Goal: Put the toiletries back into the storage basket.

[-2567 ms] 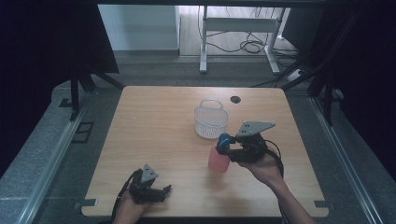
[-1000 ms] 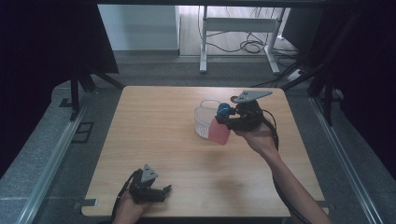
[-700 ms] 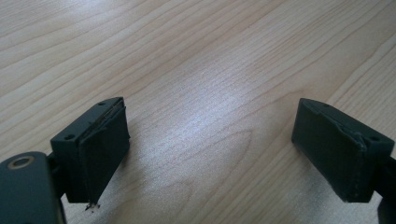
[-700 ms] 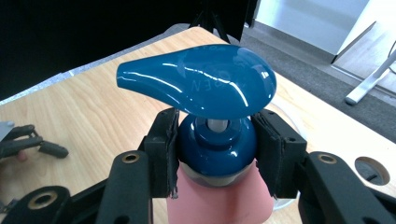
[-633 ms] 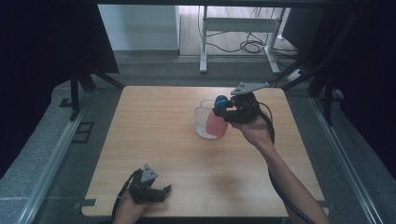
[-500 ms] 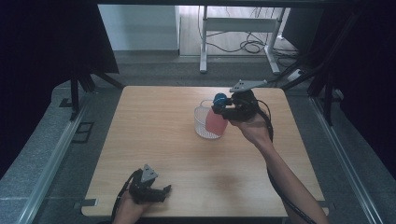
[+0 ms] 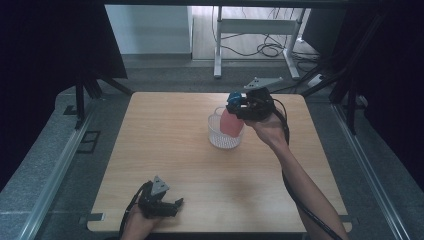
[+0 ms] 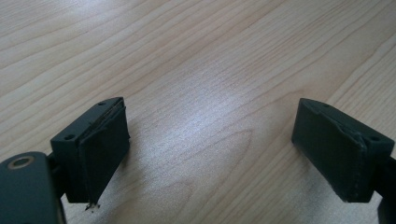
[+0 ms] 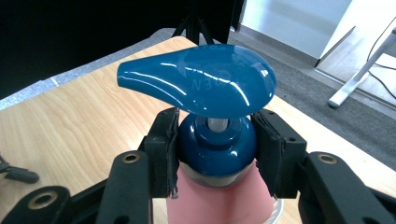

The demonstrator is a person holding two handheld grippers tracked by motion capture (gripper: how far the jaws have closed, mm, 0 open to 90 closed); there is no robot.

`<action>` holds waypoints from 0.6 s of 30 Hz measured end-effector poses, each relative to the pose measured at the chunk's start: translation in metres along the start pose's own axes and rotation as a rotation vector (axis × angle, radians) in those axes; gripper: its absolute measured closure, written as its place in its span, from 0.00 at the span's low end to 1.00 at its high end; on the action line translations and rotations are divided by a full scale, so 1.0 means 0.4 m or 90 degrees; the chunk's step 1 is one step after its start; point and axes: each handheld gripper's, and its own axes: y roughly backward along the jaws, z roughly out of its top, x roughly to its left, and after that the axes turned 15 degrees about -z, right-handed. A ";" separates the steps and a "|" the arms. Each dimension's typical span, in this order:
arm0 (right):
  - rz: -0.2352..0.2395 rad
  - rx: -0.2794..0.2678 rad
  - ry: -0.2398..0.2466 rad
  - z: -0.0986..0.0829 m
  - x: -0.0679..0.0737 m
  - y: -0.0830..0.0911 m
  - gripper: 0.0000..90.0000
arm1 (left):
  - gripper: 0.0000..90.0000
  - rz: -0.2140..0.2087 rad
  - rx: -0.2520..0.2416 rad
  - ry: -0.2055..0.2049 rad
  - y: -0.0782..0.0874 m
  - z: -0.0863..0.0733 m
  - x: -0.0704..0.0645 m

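1. Right claw (image 7: 239,106), high view: held up over the far-right part of the wooden surface (image 7: 165,150), above a clear, finely ribbed tub (image 7: 225,136).
2. Right gripper view: right claw (image 9: 217,149) is clamped on the dark blue collar of a pink pump bottle (image 9: 219,205), one pad on each side of the collar. The blue pump head (image 9: 198,79) sits just above the pads, spout pointing to that view's left.
3. High view: pink pump bottle (image 7: 231,122) hangs upright from the claw, its lower body inside the rim of the tub. Cannot tell whether its base touches the tub floor.
4. Left claw (image 7: 161,204), high view: near edge of the surface, left of centre, in the person's hand, well apart from the tub.
5. Left gripper view: left claw (image 8: 210,149) spread wide, nothing between the pads, bare wood grain beneath.
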 end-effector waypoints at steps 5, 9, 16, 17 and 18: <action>-0.002 0.001 0.000 0.001 -0.002 -0.024 0.58 | 0.12 0.000 -0.001 0.000 0.000 0.000 0.000; -0.002 0.002 -0.001 -0.001 -0.002 -0.041 0.58 | 0.12 0.000 -0.001 0.000 0.000 0.000 0.000; -0.008 0.005 -0.001 -0.007 -0.004 -0.070 0.58 | 0.12 0.000 -0.001 0.000 0.000 0.000 0.000; -0.010 0.005 -0.001 -0.008 -0.005 -0.073 0.58 | 0.12 0.000 -0.001 -0.001 0.000 0.000 0.000; -0.012 0.005 -0.003 -0.009 -0.006 -0.077 0.58 | 0.12 0.000 -0.001 0.000 0.000 0.000 0.000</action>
